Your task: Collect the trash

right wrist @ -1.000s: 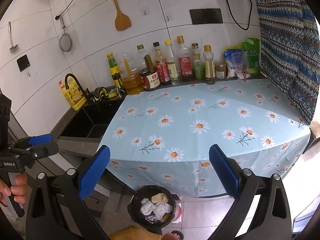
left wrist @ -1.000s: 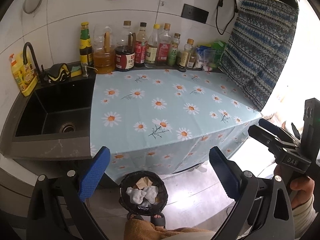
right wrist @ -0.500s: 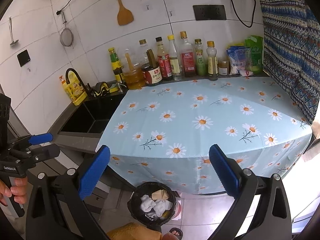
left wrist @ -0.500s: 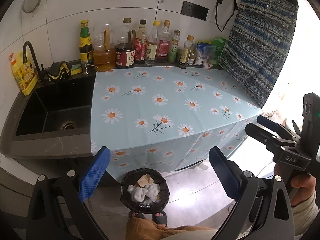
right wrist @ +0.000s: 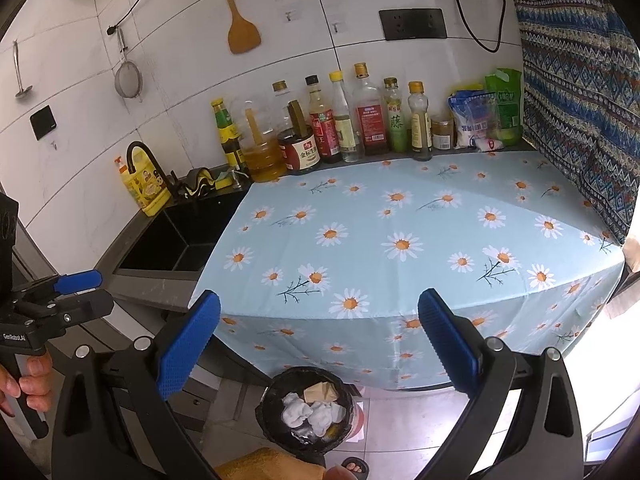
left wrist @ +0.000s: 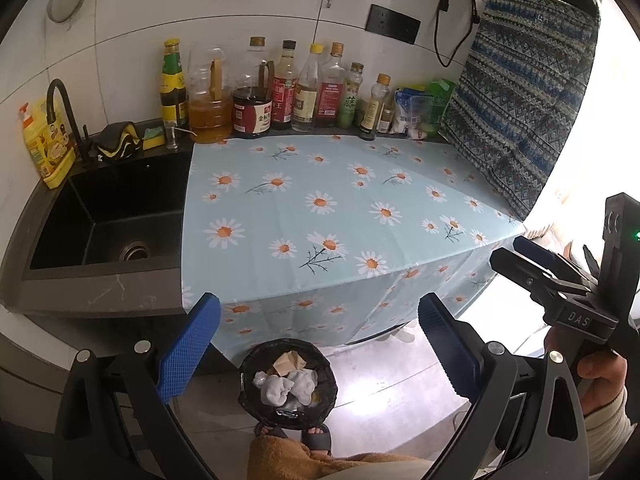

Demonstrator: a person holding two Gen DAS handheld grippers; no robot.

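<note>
A black-lined trash bin (left wrist: 288, 384) stands on the floor in front of the counter, holding crumpled white tissues (left wrist: 286, 386) and a brown paper scrap. It also shows in the right wrist view (right wrist: 310, 410). My left gripper (left wrist: 320, 344) is open and empty, held above the bin. My right gripper (right wrist: 320, 344) is open and empty too, also above the bin. The right gripper shows at the right edge of the left wrist view (left wrist: 532, 260), the left gripper at the left edge of the right wrist view (right wrist: 68, 292).
A counter with a blue daisy tablecloth (left wrist: 320, 208) lies ahead. Several sauce bottles (left wrist: 288, 88) and packets line the back wall. A black sink (left wrist: 108, 216) with faucet and yellow detergent bottle (left wrist: 44, 144) is at left. A patterned cloth (left wrist: 520, 96) hangs right.
Both grippers have risen and drawn back slightly; the bin sits a little higher in both views. Both stay open and empty.
</note>
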